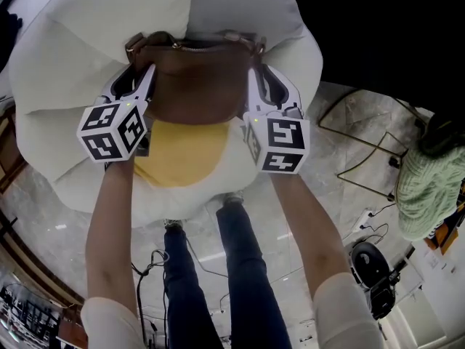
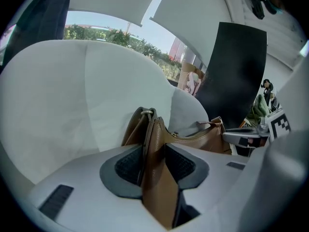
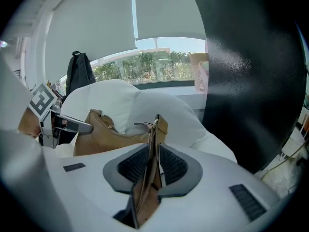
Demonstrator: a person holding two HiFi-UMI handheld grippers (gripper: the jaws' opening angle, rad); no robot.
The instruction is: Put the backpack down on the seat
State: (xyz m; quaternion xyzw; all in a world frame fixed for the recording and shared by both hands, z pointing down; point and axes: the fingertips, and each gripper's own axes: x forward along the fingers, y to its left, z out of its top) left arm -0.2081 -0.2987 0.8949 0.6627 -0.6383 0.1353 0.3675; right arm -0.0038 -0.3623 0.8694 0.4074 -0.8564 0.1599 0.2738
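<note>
Both left gripper (image 1: 139, 78) and right gripper (image 1: 256, 78) grip backpack (image 1: 196, 82) ends.

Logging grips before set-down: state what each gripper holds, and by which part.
Both grip the brown bag: left gripper on the strap tab at its left end, right gripper on the tab at its right end.
</note>
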